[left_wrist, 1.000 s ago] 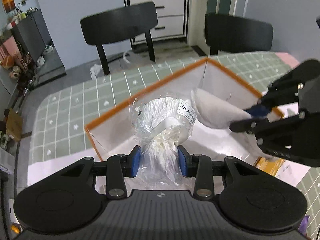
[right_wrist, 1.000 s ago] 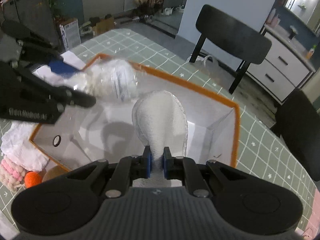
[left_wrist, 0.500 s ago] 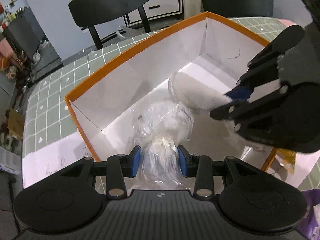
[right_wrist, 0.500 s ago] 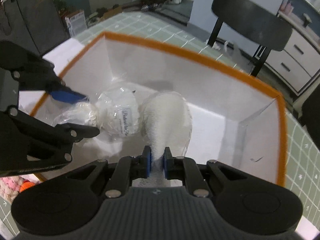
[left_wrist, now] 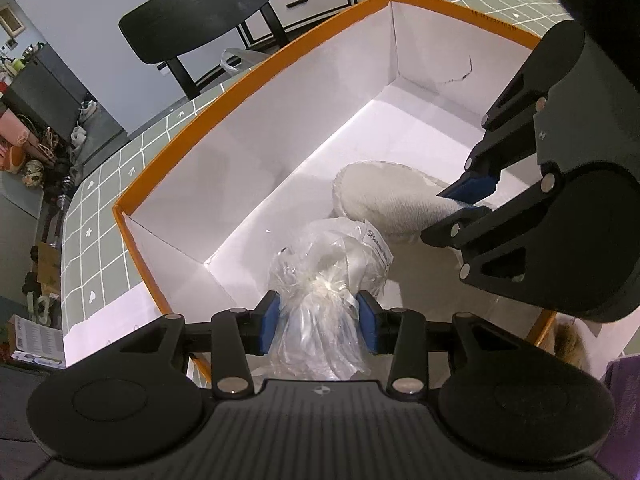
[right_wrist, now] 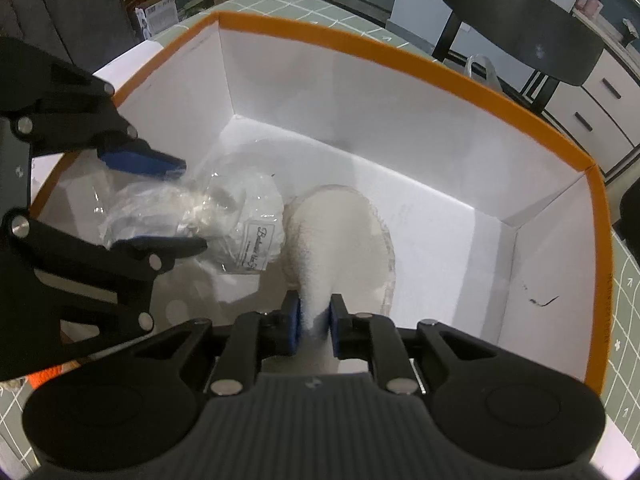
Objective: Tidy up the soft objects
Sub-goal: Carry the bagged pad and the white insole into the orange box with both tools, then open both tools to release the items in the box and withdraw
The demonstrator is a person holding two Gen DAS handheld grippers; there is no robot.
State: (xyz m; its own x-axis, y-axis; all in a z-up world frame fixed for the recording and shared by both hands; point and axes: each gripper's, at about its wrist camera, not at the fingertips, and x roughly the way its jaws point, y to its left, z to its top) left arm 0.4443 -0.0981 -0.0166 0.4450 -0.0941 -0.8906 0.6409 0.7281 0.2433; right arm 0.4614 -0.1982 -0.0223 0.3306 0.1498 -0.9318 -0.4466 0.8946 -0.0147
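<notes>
An orange-rimmed cardboard box (left_wrist: 240, 80) with white walls stands on the table, and both grippers reach down into it. My left gripper (left_wrist: 320, 320) grips the neck of a clear plastic bag with a white fluffy item (left_wrist: 332, 264); its jaws are opening slightly, but the pads still touch the bag. My right gripper (right_wrist: 314, 320) pinches the end of a white fleece sole-shaped piece (right_wrist: 336, 232), which lies on the box floor. Its jaws are also opening, with the fleece still between the pads. Bag (right_wrist: 240, 220) and fleece touch side by side. The box rim (right_wrist: 440, 68) surrounds both.
A green checked tablecloth (left_wrist: 100, 248) covers the table. Black chairs (left_wrist: 200, 12) (right_wrist: 520, 36) stand beyond it, and white drawers (right_wrist: 592, 108) behind. An orange ball (right_wrist: 40, 376), a brown furry thing (left_wrist: 568, 340) and white paper (left_wrist: 104, 332) lie outside the box.
Both grippers have come down from above the box into it. The bag and the fleece piece now rest on the box floor. The right jaws have widened slightly.
</notes>
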